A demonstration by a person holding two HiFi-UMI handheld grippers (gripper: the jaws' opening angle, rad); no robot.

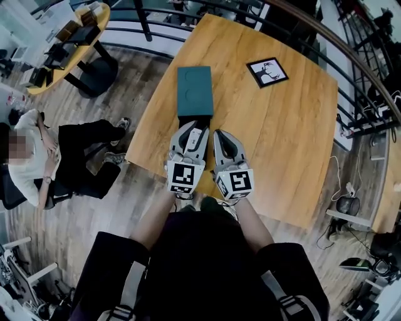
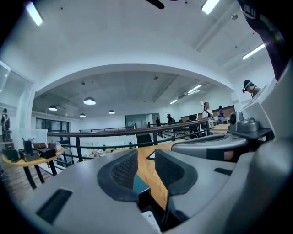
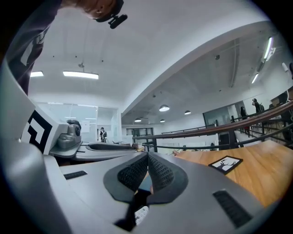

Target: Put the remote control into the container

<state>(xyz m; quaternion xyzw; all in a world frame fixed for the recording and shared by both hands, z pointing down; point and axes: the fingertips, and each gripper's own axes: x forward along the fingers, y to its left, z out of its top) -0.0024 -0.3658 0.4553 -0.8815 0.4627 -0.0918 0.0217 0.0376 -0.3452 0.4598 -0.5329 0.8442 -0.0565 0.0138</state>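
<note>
The white remote control (image 1: 193, 139) lies on the wooden table (image 1: 282, 131) between the two fingers of my left gripper (image 1: 191, 128), just before the teal container (image 1: 195, 91). In the left gripper view the pads stand a little apart, with table and container (image 2: 140, 183) showing in the gap; the remote (image 2: 149, 220) peeks out low at the jaws' root, and no pad visibly presses it. My right gripper (image 1: 220, 135) sits beside the left, shut and empty; its pads (image 3: 158, 176) meet at the tips, and the remote's end (image 3: 141, 213) shows below them.
A black-framed picture (image 1: 267, 71) lies flat at the table's far right. A seated person (image 1: 37, 157) is on the floor level to the left, by a round table (image 1: 69, 44). A metal railing (image 1: 188, 12) curves behind the table.
</note>
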